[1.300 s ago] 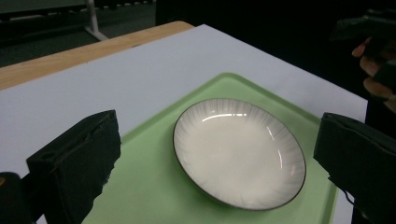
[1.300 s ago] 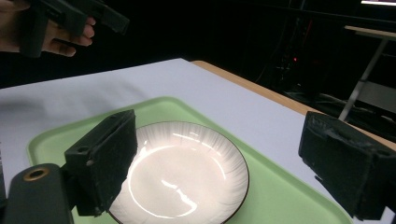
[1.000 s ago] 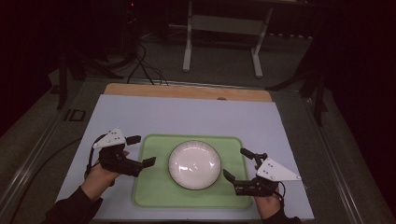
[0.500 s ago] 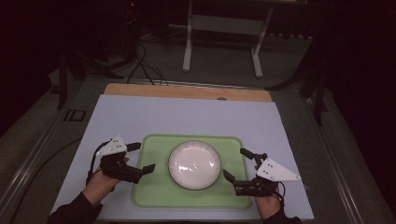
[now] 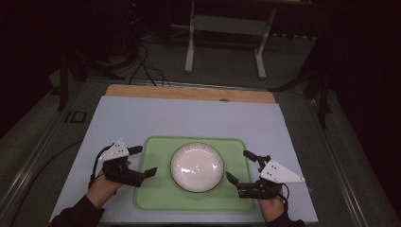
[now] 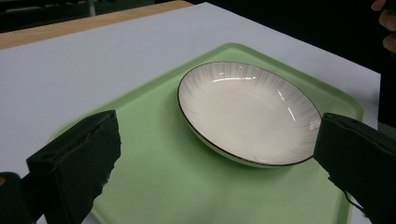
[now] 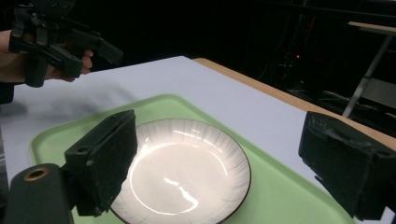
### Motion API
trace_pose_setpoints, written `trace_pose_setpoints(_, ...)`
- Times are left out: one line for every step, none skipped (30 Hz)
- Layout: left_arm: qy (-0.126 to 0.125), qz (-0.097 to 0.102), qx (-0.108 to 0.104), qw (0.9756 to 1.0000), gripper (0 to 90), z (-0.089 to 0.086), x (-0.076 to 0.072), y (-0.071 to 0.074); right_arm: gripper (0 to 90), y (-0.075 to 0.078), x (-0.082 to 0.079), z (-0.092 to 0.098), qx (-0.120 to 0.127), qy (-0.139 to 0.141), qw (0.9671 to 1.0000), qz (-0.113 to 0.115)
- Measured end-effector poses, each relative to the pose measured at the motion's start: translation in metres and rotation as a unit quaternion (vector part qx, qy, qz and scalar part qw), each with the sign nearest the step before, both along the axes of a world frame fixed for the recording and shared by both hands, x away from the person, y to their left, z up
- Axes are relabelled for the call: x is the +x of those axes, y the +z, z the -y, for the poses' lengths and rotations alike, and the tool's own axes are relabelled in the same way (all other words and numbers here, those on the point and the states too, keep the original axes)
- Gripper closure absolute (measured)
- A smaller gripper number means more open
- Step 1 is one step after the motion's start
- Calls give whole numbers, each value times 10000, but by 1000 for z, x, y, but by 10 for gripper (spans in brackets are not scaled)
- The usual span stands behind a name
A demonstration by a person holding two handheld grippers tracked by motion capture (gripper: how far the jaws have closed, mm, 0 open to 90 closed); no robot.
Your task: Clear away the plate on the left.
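on the green tray (image 5: 161, 198), at its middle, sits the white plate (image 5: 196, 166), empty and upright. left gripper (image 5: 142, 161) hangs over the tray's left edge, jaws spread wide, clear of the plate. right gripper (image 5: 242, 166) hangs over the right edge, jaws likewise apart, gripping nothing. tray lies on a pale table (image 5: 189, 118).

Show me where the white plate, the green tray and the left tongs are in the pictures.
white plate (image 5: 196, 166): high view, centre of its shiny inside.
green tray (image 5: 156, 194): high view, bare floor near its front left corner.
left tongs (image 5: 143, 161): high view, midway between the two open black tips.
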State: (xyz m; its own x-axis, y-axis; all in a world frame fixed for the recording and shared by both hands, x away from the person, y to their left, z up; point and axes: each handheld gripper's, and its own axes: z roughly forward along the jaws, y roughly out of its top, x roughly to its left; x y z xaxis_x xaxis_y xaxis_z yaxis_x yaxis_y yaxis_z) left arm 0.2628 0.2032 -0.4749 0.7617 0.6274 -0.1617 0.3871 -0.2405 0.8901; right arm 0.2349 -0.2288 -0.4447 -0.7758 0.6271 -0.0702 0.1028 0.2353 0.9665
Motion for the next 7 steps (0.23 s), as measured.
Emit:
trace_pose_setpoints(0, 0, 0, 10000, 6, 0, 0, 0, 114, 0, 0, 0, 0, 0, 10000, 0)
trace_pose_setpoints(1, 0, 22, 10000, 7, 0, 0, -1, 115, 0, 0, 0, 1, 0, 10000, -10)
trace_pose_setpoints(1, 0, 22, 10000, 6, 0, 0, -1, 115, 0, 0, 0, 1, 0, 10000, -10)
trace_pose_setpoints(6, 11, 37, 10000, 6, 0, 0, -2, 114, 0, 0, 0, -1, 4, 10000, -16)
trace_pose_setpoints(6, 11, 37, 10000, 7, 0, 0, -2, 114, 0, 0, 0, -1, 4, 10000, -16)
trace_pose_setpoints(-12, 28, 31, 10000, 6, 1, 0, -2, 114, 0, 0, 0, -5, 11, 10000, -19)
trace_pose_setpoints(-12, 28, 31, 10000, 6, 1, 0, -2, 114, -1, 0, -1, -5, 14, 10000, -28)
